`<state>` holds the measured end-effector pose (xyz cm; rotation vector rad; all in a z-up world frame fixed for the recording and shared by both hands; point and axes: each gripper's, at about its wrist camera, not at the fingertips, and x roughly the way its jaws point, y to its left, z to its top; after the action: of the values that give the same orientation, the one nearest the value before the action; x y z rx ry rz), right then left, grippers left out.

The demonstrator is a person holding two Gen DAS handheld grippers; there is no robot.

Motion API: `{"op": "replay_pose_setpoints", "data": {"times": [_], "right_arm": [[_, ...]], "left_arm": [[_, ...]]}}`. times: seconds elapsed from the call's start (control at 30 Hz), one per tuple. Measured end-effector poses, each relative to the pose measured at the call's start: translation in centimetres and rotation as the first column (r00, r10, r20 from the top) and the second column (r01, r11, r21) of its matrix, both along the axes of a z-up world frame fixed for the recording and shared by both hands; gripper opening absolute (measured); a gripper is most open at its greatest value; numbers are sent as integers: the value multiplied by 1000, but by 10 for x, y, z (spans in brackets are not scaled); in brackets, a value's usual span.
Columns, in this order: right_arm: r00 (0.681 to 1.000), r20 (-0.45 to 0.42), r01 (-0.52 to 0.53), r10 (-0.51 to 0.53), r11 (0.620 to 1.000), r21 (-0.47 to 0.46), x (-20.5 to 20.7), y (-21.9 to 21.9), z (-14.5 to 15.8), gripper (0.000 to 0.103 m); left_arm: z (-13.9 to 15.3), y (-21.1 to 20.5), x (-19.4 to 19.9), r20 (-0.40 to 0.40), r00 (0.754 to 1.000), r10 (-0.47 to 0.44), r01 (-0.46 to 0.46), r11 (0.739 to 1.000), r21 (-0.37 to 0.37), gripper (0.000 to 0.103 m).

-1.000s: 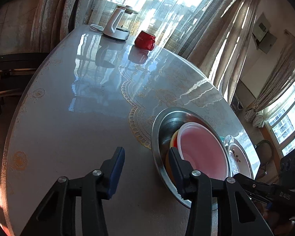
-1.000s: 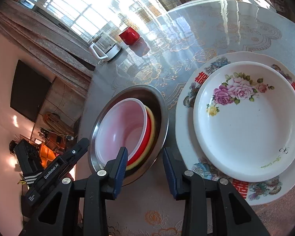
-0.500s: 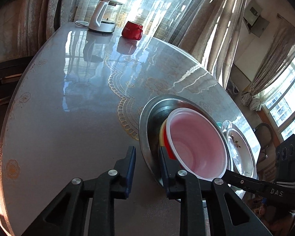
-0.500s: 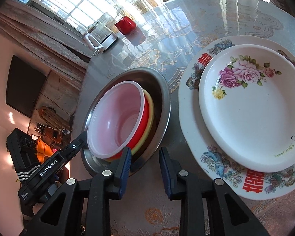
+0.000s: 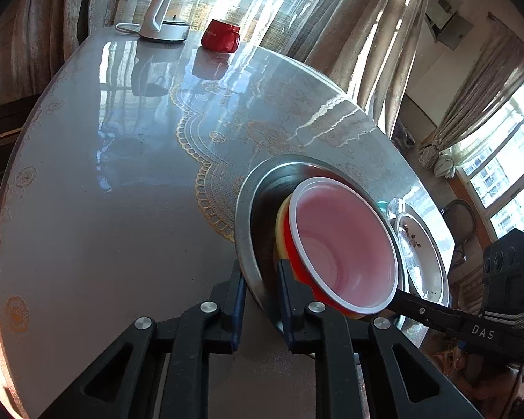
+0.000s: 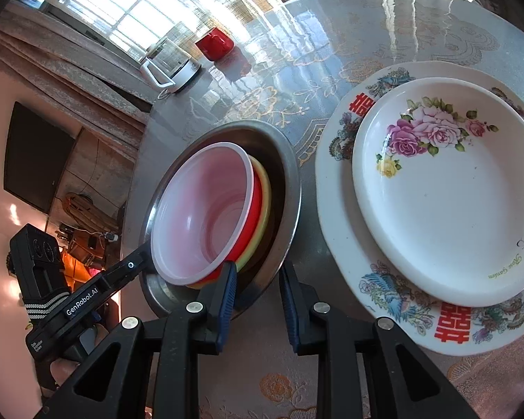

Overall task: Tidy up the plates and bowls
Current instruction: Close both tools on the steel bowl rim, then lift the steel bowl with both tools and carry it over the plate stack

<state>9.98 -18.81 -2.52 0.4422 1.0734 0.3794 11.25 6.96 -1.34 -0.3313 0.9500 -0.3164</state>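
Both the left tongs (image 5: pixel 260 286) and the right tongs (image 6: pixel 256 291) are closing on the rim of the steel basin (image 6: pixel 290 174), which sits on the bench (image 5: pixel 122 227) beside the stacked plates (image 6: pixel 436 192). The tilted pink bowl (image 6: pixel 202 209) inside it could slide out if the basin lifts unevenly.

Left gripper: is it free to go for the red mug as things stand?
Probably not yet. The left gripper is shut on the rim of the steel bowl and must release first; beyond it, the table towards the red mug lies bare.

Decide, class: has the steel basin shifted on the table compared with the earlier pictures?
Cannot tell. The steel basin sits beside the large plate as before; only the cameras' framing has clearly changed.
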Motion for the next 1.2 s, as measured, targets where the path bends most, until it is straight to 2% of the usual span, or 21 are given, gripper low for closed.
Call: {"op": "replay_pose_setpoints", "data": {"times": [0.03, 0.1, 0.23, 0.5, 0.63, 0.73, 1.2], "right_arm": [[1000, 5, -5, 5, 1000, 5, 1, 1, -1, 20], [1000, 7, -3, 3, 1000, 7, 3, 2, -2, 20], [1000, 11, 5, -5, 1000, 12, 4, 2, -3, 20], [999, 38, 25, -25, 1000, 20, 2, 3, -4, 20], [998, 59, 9, -8, 1000, -19, -3, 8, -1, 19], [999, 48, 6, -6, 1000, 4, -3, 7, -4, 19], [996, 88, -5, 2, 1000, 30, -11, -4, 1, 19]], "left_arm": [[1, -3, -1, 12, 1000, -4, 3, 1000, 23, 19], [0, -4, -3, 26, 1000, -8, 8, 999, 35, 19], [-1, -1, -4, 25, 1000, -15, 15, 1000, 10, 19], [-1, -1, -10, 65, 997, -28, 27, 1000, 12, 20], [0, -2, -20, 95, 995, -12, 10, 1000, 21, 20], [3, -1, -27, 114, 994, 1, -2, 1000, 7, 20], [17, -17, -42, 149, 988, 36, -49, 995, 86, 23]]}}
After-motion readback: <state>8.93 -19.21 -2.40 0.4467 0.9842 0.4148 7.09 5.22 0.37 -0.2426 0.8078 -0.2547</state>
